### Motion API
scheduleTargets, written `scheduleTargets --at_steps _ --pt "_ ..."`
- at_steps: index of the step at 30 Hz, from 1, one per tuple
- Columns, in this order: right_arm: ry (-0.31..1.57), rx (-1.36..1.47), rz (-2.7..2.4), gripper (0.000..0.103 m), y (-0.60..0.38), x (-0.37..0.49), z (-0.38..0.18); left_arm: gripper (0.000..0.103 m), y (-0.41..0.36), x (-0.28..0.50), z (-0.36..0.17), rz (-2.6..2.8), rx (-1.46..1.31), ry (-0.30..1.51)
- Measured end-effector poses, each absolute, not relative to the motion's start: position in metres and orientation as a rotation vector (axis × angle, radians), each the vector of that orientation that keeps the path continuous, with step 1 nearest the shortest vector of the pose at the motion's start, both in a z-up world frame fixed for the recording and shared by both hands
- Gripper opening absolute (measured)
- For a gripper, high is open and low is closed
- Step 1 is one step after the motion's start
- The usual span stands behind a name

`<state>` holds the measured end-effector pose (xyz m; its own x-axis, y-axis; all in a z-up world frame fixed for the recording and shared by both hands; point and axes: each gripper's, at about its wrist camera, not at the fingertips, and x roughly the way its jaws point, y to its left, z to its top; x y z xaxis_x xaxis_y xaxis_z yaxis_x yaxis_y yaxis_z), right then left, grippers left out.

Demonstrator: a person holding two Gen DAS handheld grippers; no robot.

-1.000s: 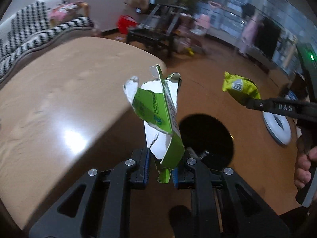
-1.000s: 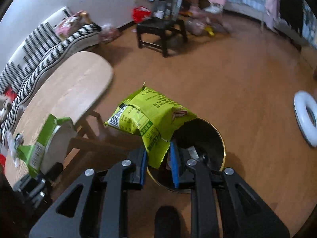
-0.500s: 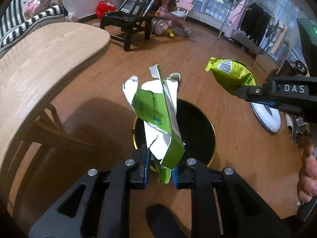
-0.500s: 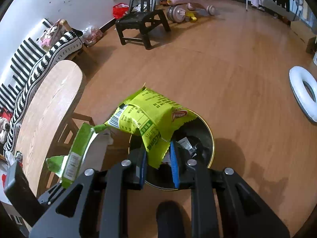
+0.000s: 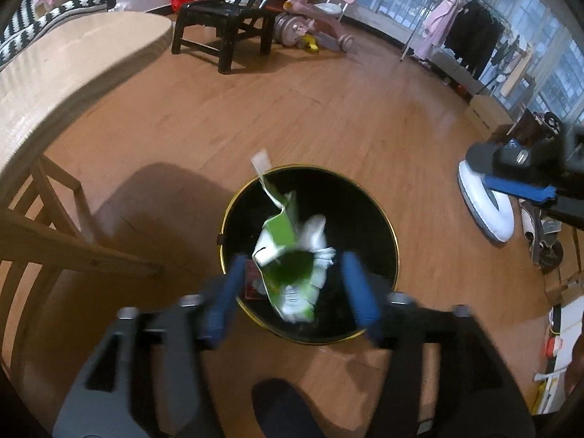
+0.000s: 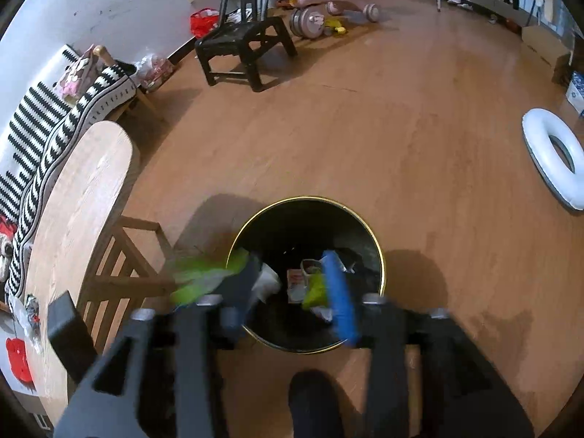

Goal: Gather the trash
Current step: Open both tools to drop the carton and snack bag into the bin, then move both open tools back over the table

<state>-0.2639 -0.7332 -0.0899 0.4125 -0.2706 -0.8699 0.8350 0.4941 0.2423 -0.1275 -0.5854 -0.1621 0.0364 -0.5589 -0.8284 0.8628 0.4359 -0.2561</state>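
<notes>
Nothing is reading clearly in either view — the green and white carton (image 5: 283,255) dropping into the black bin (image 5: 379,219) is showing only smeared dark marks where print would be, and motion blur is wiping them out. In the right wrist view the yellow-green wrapper (image 6: 315,286) inside the bin is carrying no letters that can be made out, and a red and white scrap (image 6: 294,284) beside it is bearing print too small and blurred to tell — no brand, number or sign is legible anywhere else in the room
</notes>
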Motion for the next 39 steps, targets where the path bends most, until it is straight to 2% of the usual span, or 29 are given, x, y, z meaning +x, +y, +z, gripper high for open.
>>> scheduleTargets --at_steps 1,5,9,10,18,23,32,39 --pt "0.871 0.755 -0.792 0.057 -0.733 -0.265 -0.089 0.071 -0.585 -0.128 -0.163 -1.124 0.36 1.053" --pt "0.862 0.735 -0.791 0.059 -0.728 -0.261 -0.082 0.077 -0.581 -0.13 -0.157 -1.127 0.374 1.028" --pt "0.851 0.705 -0.773 0.081 -0.717 -0.248 -0.07 0.091 -0.561 -0.128 -0.14 -1.107 0.368 0.977" --pt "0.844 0.695 -0.766 0.083 -0.713 -0.246 -0.066 0.092 -0.553 -0.126 -0.133 -1.089 0.37 0.958" --pt "0.774 0.552 -0.623 0.087 -0.648 -0.195 -0.017 0.095 -0.446 -0.077 -0.074 -0.887 0.326 0.781" --pt "0.752 0.485 -0.467 0.087 -0.586 -0.146 0.001 0.095 -0.364 -0.037 -0.053 -0.746 0.311 0.738" --pt "0.731 0.376 -0.214 0.087 -0.461 -0.056 0.021 0.096 -0.2 0.029 -0.03 -0.483 0.214 0.722" --pt "0.752 0.312 -0.05 0.085 -0.378 0.003 0.019 0.095 -0.106 0.061 -0.03 -0.351 0.14 0.757"
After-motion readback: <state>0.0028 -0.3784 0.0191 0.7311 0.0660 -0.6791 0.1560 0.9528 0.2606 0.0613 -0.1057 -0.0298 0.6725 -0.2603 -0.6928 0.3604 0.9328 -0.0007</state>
